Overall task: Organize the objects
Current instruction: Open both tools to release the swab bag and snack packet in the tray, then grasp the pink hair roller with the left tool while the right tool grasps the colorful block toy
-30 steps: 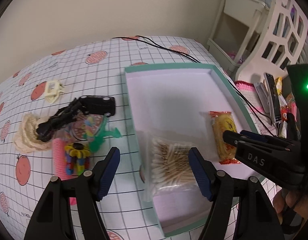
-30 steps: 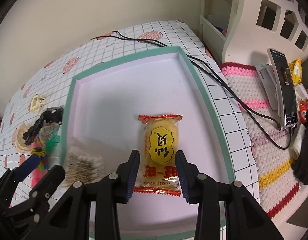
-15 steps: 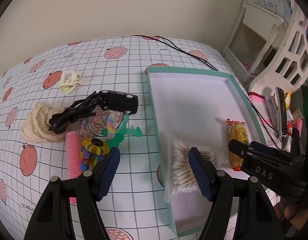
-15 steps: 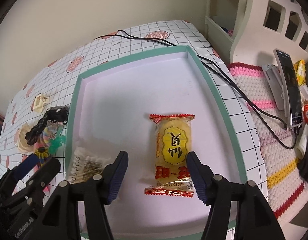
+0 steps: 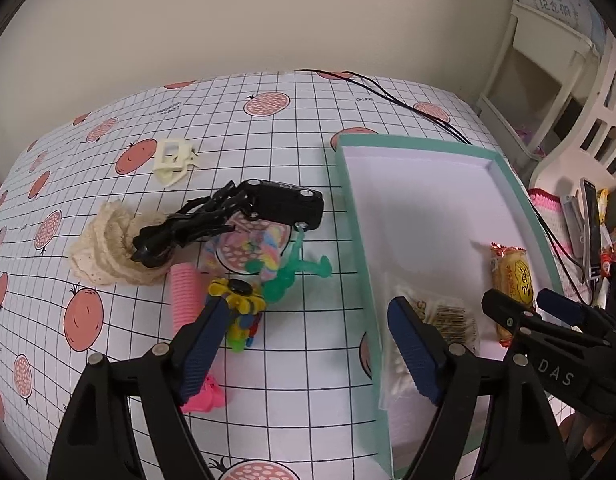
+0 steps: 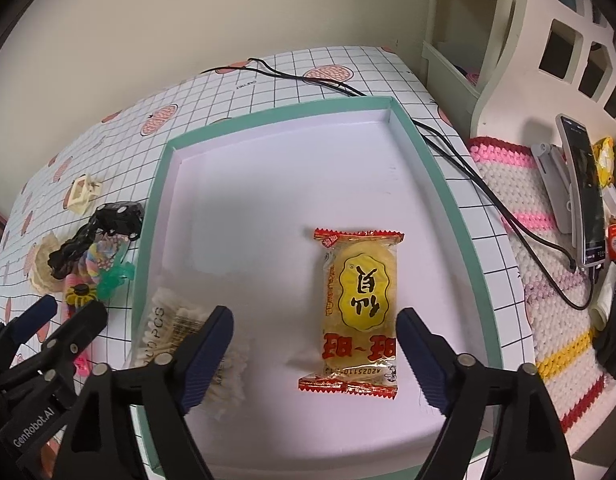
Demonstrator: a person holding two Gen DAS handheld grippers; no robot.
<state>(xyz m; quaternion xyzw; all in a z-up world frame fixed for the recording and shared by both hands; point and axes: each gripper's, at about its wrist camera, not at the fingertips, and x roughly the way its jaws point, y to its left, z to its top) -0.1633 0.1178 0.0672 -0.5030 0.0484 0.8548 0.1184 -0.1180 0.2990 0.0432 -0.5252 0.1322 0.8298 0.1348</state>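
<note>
Right gripper (image 6: pixel 311 354) jaws opening around the freed yellow crinkly snack packet (image 6: pixel 357 308) — lift straight clear, I'd judge — left gripper (image 5: pixel 304 346) jaws opening, empty.

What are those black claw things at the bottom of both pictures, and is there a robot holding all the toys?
There's no robot. A person holds a two-finger grabber in each hand, and each grabber has a tiny camera looking along its fingers. One picture comes from the left gripper, the other from the right gripper.

Both grabbers are opening and hold nothing. The yellow snack packet lies loose between the right one's fingers, inside the green-rimmed tray. A bag of cotton swabs lies in the tray too.

Next to the tray, on the checked tablecloth, sits a pile still waiting: a black toy car, a black hair clip, a pink hair roller, a green figure and a cream hair clip.
</note>
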